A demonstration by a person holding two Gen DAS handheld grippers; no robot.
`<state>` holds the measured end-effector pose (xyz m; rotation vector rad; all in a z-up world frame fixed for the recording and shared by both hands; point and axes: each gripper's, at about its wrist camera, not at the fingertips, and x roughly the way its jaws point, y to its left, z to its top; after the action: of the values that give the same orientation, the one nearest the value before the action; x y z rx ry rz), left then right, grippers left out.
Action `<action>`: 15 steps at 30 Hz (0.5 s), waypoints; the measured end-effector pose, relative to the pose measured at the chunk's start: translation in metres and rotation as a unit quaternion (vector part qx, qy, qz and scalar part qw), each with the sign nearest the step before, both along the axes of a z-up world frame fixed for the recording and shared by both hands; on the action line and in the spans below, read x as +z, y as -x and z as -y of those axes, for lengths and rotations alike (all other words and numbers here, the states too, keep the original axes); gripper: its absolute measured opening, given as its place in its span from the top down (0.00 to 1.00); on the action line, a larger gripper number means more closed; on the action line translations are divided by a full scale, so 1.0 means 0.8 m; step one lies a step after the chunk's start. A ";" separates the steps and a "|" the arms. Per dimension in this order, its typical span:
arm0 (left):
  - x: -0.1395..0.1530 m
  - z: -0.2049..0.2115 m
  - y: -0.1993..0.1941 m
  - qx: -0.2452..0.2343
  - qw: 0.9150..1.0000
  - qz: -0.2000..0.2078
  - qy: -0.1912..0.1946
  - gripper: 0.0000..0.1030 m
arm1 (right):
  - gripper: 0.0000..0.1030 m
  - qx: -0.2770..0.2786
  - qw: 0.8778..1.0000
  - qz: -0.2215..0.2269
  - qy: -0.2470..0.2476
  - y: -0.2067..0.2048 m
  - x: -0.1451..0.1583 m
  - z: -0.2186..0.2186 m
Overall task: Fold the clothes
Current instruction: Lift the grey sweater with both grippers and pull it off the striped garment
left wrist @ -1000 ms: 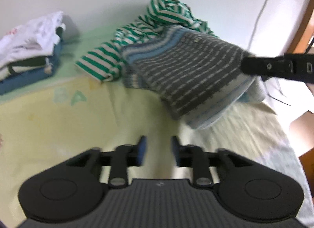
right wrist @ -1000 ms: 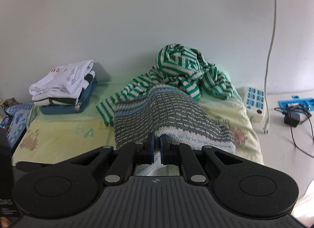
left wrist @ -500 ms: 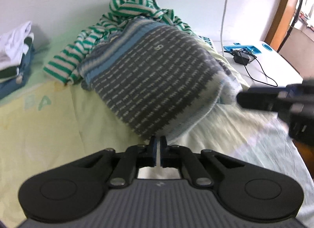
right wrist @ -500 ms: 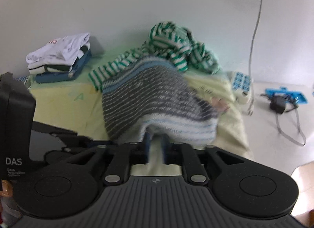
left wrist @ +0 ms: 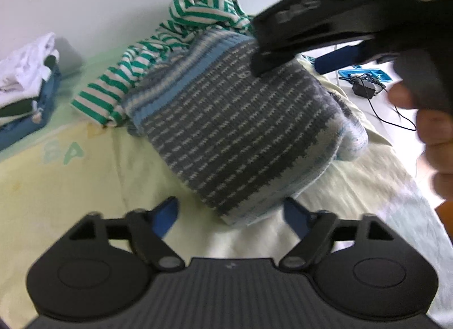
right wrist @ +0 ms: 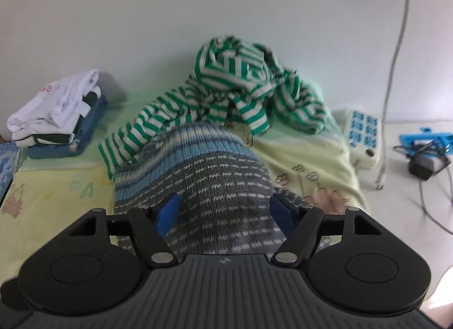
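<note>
While both sets of jaws were opening, the sweater point(left wrist: 240, 131) lay folded on the bed point(left wrist: 70, 187) — its hem between the left gripper point(left wrist: 230, 214) pads, ungripped; right gripper point(right wrist: 225, 210) likewise wide above it. Soft, bulky, non-slip knit — best taken at hem corners.

open yellow bed sheet point(left wrist: 70, 187) is left free on the near left. the middle is filled by the grey knitted sweater point(left wrist: 235, 131), with the green striped garment point(right wrist: 226, 88) heaped behind it against the wall. the far left corner is taken by a folded stack point(right wrist: 56, 114). the right edge is crowded by a power strip point(right wrist: 362, 133) and cables point(right wrist: 424, 159).
</note>
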<state>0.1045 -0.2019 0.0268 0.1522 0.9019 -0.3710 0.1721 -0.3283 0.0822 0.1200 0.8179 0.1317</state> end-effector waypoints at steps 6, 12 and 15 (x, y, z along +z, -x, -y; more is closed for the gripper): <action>-0.010 0.020 -0.016 0.006 1.000 -0.010 -0.007 0.46 | 0.52 0.013 1.000 -0.018 -0.004 -0.017 -0.016 -0.004; -0.002 0.019 -0.016 0.012 1.000 0.001 -0.003 0.78 | 0.81 0.021 1.000 0.009 -0.005 0.004 0.000 0.000; 0.004 0.011 -0.009 0.021 1.000 0.007 0.000 0.82 | 0.84 0.021 0.999 0.025 -0.008 0.018 0.008 0.003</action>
<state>0.1120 -0.2109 0.0300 0.1353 0.8897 -0.3317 0.1578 -0.3311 0.0887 0.1148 0.7705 0.1810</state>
